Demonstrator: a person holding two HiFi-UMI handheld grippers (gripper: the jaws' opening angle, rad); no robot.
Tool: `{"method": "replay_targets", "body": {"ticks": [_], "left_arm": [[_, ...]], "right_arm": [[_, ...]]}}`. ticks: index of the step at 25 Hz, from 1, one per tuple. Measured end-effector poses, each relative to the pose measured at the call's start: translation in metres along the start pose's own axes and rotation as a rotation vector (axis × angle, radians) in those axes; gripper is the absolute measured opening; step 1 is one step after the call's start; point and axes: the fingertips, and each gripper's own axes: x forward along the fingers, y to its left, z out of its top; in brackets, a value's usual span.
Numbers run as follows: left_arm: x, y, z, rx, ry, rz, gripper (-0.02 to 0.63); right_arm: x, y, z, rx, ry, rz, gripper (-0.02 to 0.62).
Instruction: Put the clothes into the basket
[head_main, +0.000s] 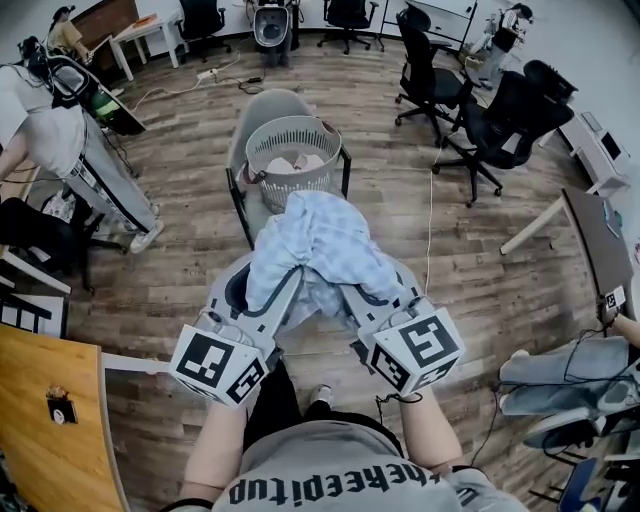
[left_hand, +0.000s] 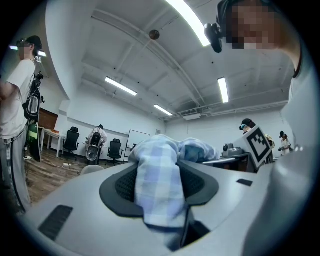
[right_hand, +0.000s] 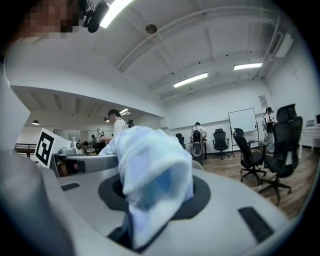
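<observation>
1. The pale blue checked garment hung bunched between the two grippers, clear of the floor. It was short of the basket and not yet in it.
2. The left gripper was clamped on one fold of the garment and the right gripper on another. In each gripper view the cloth sat pinched between the pads and spilled over the jaws.
3. The basket stood on the seat of a grey chair straight ahead, with some light clothes already inside.
4. To do this step well, in my judgement, both grippers should go over the rim together, with the trailing cloth held above the rim so it cannot catch or drape outside. The jaws should let go only once the bulk hangs inside, and both at once. Otherwise the end that is still held could drag the rest back over the edge.
5. Only the head view showed the basket, the gap to it and how the two grippers stood side by side. There, though, the garment covered the jaw tips.
6. The gripper views settled the grip itself, cloth between the pads, but the cloth blocked most of what lay ahead. No basket could be made out in either.
</observation>
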Motion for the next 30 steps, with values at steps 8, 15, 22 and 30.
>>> {"method": "replay_targets", "body": {"ticks": [8, 15, 22, 30], "left_arm": [[0.039, 0.052, 0.01, 0.004, -0.003, -0.062, 0.196], [0.065, 0.112, 0.021, 0.001, 0.006, -0.106, 0.196], [0.081, 0.157, 0.025, 0.0, 0.019, -0.151, 0.195], [0.1, 0.193, 0.026, -0.005, 0.032, -0.206, 0.195]], "right_arm": [[0.056, -0.023, 0.012, 0.001, -0.012, -0.07, 0.147], [0.117, -0.03, 0.022, 0.006, -0.014, -0.118, 0.147], [0.162, -0.033, 0.026, 0.017, -0.013, -0.164, 0.147], [0.199, -0.038, 0.028, 0.026, -0.015, -0.221, 0.147]]}}
